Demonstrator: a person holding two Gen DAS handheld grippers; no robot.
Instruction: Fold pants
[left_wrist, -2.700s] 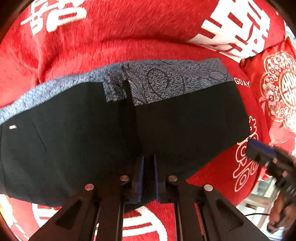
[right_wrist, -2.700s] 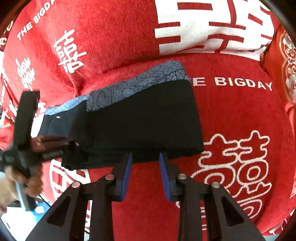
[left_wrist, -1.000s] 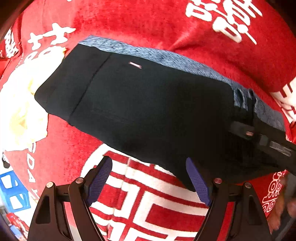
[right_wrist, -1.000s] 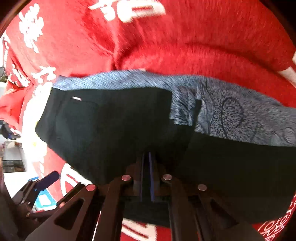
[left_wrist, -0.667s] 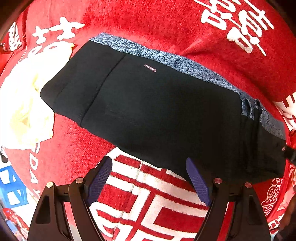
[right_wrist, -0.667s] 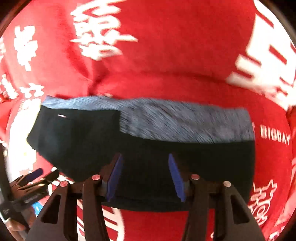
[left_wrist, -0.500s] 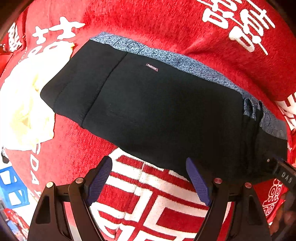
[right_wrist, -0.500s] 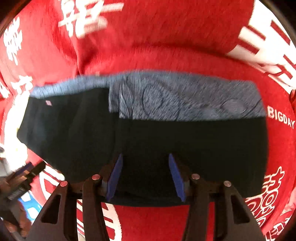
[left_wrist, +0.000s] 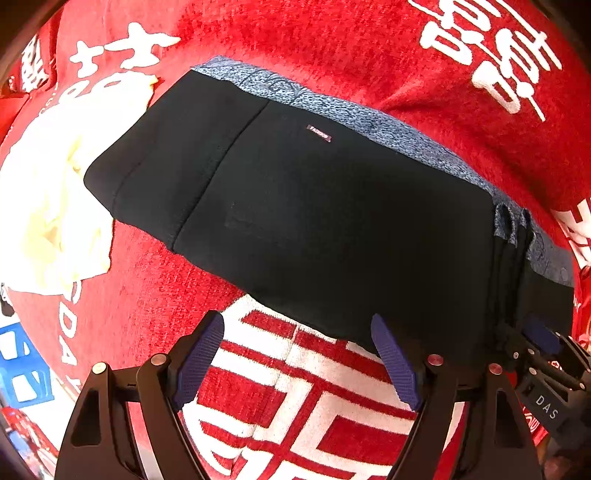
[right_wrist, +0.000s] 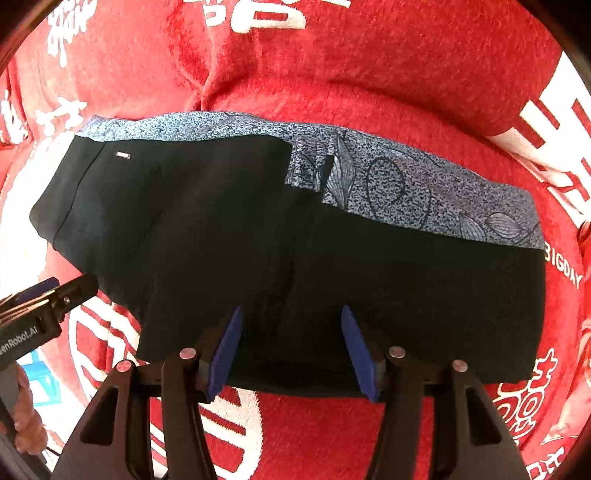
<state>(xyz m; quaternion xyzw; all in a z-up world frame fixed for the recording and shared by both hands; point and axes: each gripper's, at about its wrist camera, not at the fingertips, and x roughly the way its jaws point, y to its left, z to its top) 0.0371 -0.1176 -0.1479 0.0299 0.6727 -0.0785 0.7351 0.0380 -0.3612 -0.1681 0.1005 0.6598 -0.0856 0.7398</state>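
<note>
Black folded pants lie on red blanket — left claw released, right claw just opening, empty.

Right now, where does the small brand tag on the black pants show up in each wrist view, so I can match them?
Left wrist view: the brand tag sits upper centre on the black pants, just below the blue-grey patterned band.
Right wrist view: the brand tag sits upper left, again just under the patterned band.
Shared landmark: the patterned band along the pants' far edge.
</note>
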